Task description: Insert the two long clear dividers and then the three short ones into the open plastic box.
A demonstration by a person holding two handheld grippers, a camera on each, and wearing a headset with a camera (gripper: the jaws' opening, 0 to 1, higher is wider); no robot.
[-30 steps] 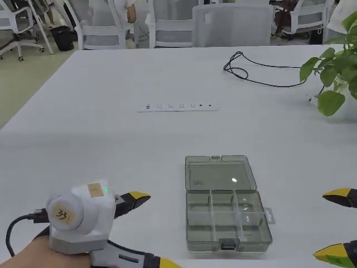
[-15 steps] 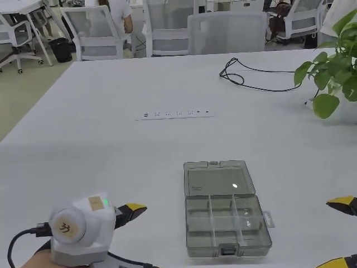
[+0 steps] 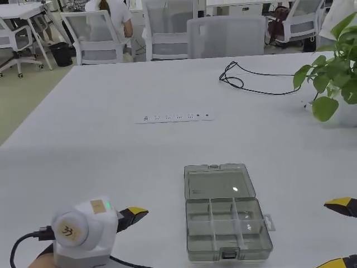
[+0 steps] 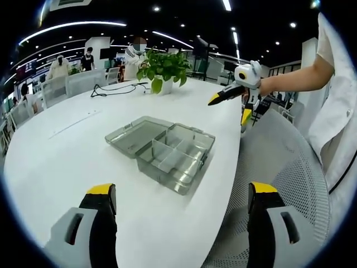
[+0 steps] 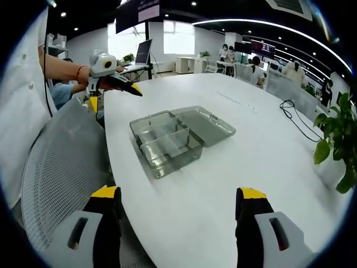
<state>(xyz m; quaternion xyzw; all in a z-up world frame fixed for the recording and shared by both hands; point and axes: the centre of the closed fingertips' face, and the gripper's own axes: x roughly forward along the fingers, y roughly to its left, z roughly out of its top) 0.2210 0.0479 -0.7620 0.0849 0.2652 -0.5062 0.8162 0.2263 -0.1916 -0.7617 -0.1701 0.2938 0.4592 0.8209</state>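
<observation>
I read the left gripper (image 4: 181, 190) with its fingers spread wide, holding nothing. The right gripper (image 5: 178, 193) also has its fingers apart and empty. In the head view, the plastic box (image 3: 206, 251) rests on the white surface (image 3: 111, 156) at 5 o'clock of centre, between both grippers, touching neither. Its lid (image 3: 217, 183) lies open at the box's 12 o'clock. Clear dividers (image 3: 223, 220) partition the base into compartments.

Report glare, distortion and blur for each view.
Head view: even light and sharp focus, with one small white glint on the lid of the open smoky clear plastic box. Left gripper view: fisheye bows the edge of the white table, and the ceiling lights stretch into streaks. Right gripper view: same bowing, and the far window is blown out white.
</observation>
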